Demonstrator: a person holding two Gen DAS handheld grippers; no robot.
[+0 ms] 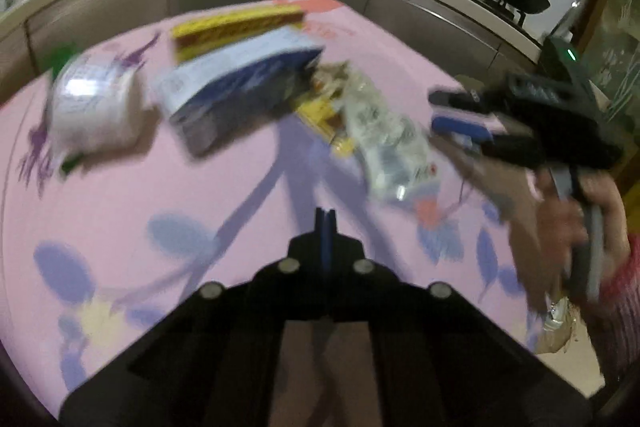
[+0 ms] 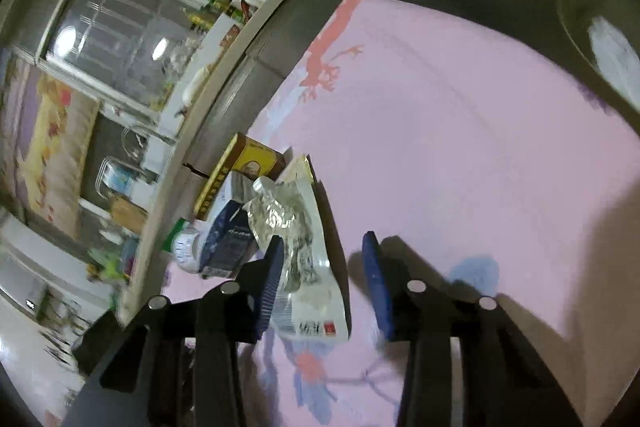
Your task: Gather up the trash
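On the pink bench (image 1: 240,211) we had the trash heaped at its far side: blue box (image 1: 240,87), yellow box (image 1: 236,27), crumpled wrapper (image 2: 304,259). Our right gripper (image 2: 324,287), jaws apart, straddled that wrapper, needing only to close. Our left gripper (image 1: 325,227) waited, jaws together.

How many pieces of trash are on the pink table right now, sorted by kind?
Boxes: 2, a yellow box and a blue-and-white box
Crinkled plastic wrappers: 1, the clear wrapper nearest the open right gripper
Bottles: 1, a white bottle lying on its side
Total: 4 on the table
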